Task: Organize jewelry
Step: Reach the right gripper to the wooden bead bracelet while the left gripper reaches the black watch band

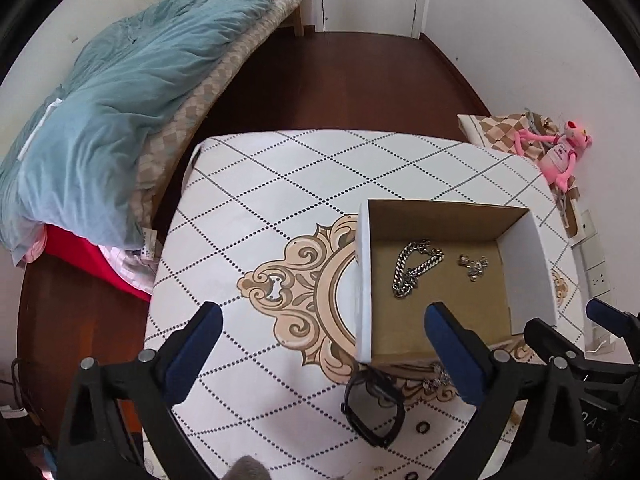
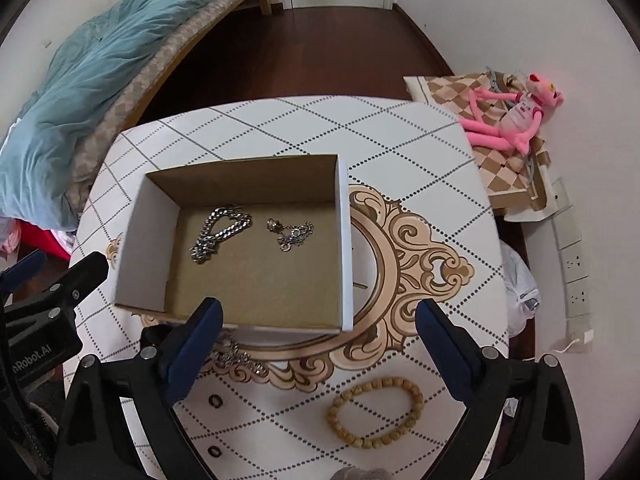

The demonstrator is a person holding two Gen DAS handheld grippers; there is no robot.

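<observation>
Bed w/ teal duvet (image 1: 120,92) far left, off the tabletop (image 1: 280,184). Left tongs (image 1: 322,348) spread wide, nothing between them, hovering over the tabletop near edge; black watch (image 1: 374,412) lies just under/between them, small dark ring (image 1: 423,427) beside it. Cardboard box (image 2: 240,236) sits mid-tabletop, open top: chunky silver chain (image 2: 218,232) inside at left, thin chain w/ pendant (image 2: 290,232) at right, apart. Another silver chain (image 2: 240,358) on the tabletop just in front of the box. Right tongs (image 2: 318,344) also wide apart, empty; wooden bead bracelet (image 2: 376,412) lies below them. Pink plush (image 2: 516,116) far right on the floor.
</observation>
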